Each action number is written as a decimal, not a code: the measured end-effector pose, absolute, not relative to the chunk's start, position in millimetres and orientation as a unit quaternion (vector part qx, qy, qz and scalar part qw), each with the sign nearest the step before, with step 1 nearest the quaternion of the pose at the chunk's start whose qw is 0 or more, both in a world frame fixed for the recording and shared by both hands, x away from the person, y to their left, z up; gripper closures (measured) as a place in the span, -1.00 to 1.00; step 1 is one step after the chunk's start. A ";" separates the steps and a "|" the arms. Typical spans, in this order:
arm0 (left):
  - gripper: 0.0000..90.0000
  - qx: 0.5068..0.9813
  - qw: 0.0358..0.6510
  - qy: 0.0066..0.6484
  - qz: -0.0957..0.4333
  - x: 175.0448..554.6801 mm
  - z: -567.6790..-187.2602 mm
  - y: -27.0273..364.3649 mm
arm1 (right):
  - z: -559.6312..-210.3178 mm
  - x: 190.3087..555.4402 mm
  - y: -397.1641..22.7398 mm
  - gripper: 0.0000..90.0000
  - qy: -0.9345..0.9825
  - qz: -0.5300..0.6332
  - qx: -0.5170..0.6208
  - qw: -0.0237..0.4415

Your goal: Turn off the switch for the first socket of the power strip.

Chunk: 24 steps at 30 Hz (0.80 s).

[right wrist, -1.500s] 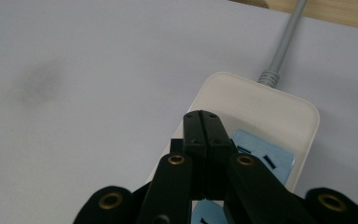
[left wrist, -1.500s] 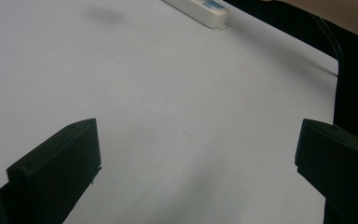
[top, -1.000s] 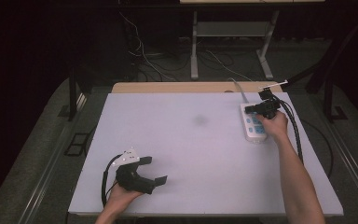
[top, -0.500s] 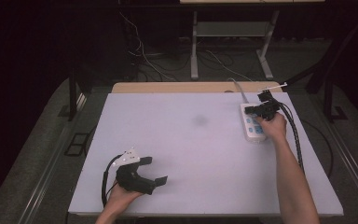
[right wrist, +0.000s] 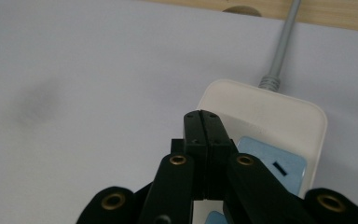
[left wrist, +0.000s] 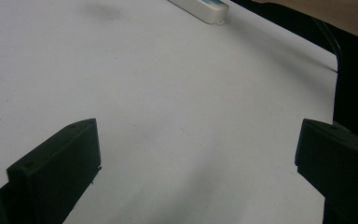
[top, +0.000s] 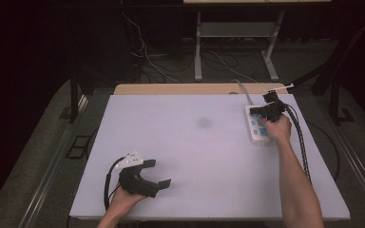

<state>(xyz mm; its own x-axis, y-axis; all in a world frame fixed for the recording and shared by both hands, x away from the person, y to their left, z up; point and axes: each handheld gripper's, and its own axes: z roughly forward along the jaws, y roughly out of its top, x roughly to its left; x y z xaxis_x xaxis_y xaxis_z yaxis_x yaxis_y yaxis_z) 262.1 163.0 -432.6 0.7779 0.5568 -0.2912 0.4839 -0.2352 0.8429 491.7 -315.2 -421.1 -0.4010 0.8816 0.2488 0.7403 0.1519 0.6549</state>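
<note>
A white power strip with blue socket faces lies at the table's right side, and its grey cord runs off toward the far edge. My right gripper hovers over the strip's far end. In the right gripper view it is shut with nothing between its jaws, tips just above a blue socket face. Whether the tips touch the strip I cannot tell. My left gripper rests near the front left of the table, open and holding nothing. In the left gripper view it faces the bare tabletop, with the power strip far off.
The white tabletop carries a faint grey smudge near its middle. A wooden strip runs along the far edge. Cables and metal table legs lie on the dark floor beyond.
</note>
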 end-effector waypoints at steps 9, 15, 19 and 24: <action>-1.00 0.786 0.523 0.329 0.032 262.0 -432.8 161.8 | -409.0 484.7 -316.0 1.00 0.757 0.379 0.524 0.094; -1.00 0.784 0.526 0.329 0.029 261.9 -433.1 161.3 | -397.6 478.0 -318.0 1.00 0.758 0.376 0.524 0.096; -1.00 0.783 0.527 0.331 0.024 263.6 -434.3 160.9 | -389.1 473.2 -319.5 1.00 0.759 0.372 0.525 0.098; -1.00 0.783 0.528 0.328 0.023 262.7 -433.8 159.9 | -381.6 466.4 -323.4 1.00 0.759 0.370 0.527 0.099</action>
<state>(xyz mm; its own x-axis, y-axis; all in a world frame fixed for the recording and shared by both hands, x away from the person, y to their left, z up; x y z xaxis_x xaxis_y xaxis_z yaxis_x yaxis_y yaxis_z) 262.7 159.9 -433.8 0.7832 0.5389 -0.3101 0.4896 -0.2272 0.8418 466.4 -323.4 -381.6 -0.4251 0.8730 0.2391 0.7263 0.1714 0.6656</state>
